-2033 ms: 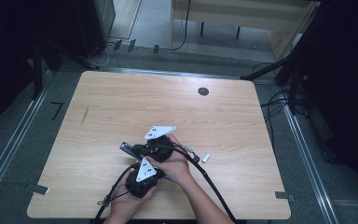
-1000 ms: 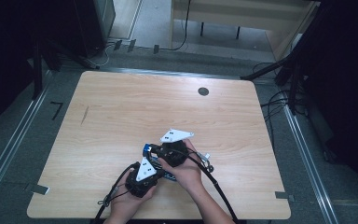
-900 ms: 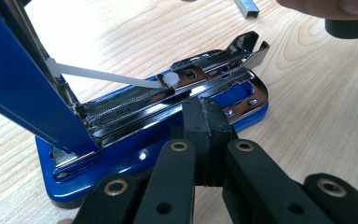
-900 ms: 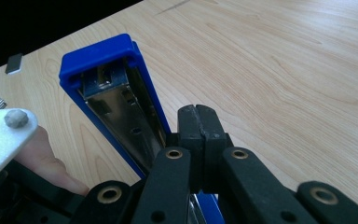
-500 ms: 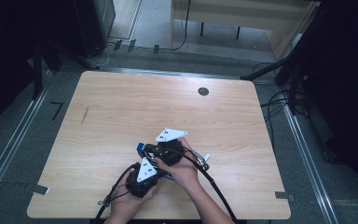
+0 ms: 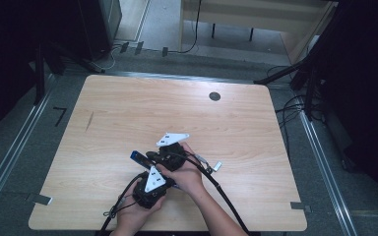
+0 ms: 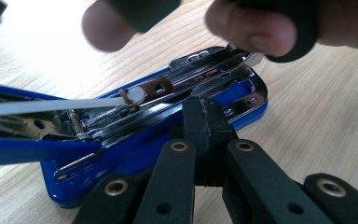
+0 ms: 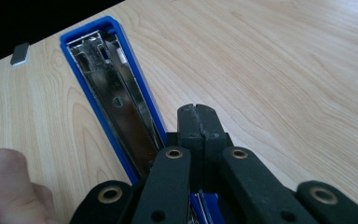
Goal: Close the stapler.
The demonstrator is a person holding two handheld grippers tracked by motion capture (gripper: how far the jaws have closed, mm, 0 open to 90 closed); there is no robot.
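My left tool (image 7: 200, 116) is clenched, its tips touching the base of the opened blue stapler (image 7: 168, 116) lying low and centre on the bench (image 6: 128, 113). My right tool (image 8: 198, 123) is clenched too, over the stapler's raised top arm (image 8: 116, 93).

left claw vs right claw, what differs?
Left claw points at the stapler base with its metal staple channel. Right claw looks along the swung-open stapler lid. In the high view, the left one sits nearer the near edge of the table, the right one farther in. Shared: both are shut, jaws pressed together with nothing between them.
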